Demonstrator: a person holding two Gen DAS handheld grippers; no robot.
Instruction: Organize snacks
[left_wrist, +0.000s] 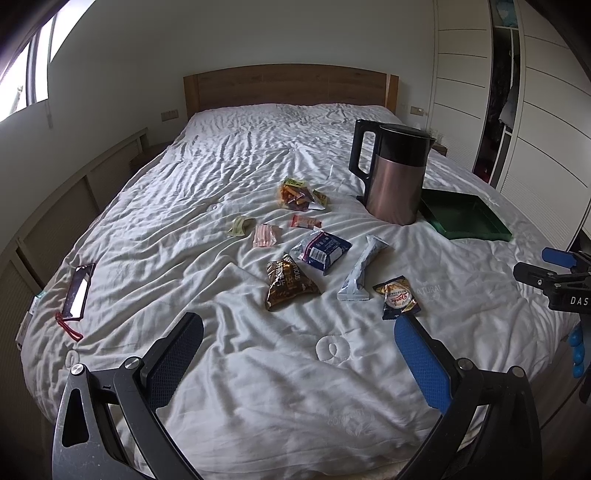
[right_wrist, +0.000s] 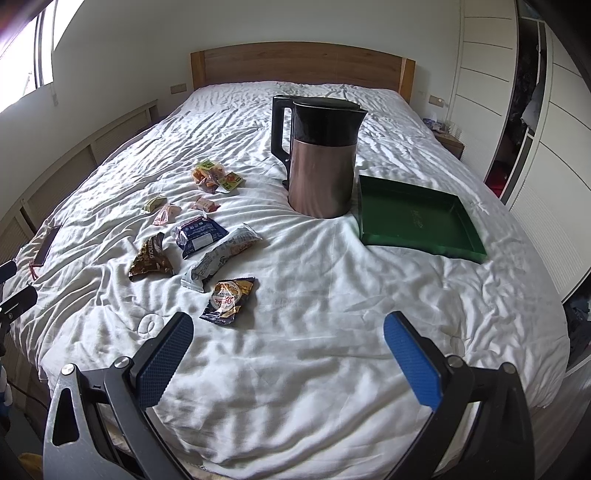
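Both claws, left claw (left_wrist: 299, 354) and right claw (right_wrist: 288, 354), gape empty (snacks (left_wrist: 291, 284) scattered beyond) over bed (left_wrist: 258, 387).

White bed (right_wrist: 314, 350), green tray (right_wrist: 410, 218), copper kettle (right_wrist: 321, 173) with black top, brown pack (left_wrist: 288, 288), navy pouch (left_wrist: 321, 249), blue textured gripper pads (right_wrist: 412, 360)

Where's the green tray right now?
The green tray lies empty on the bed's right side in the right wrist view, just right of the kettle, well apart from the snack packets scattered to the kettle's left.
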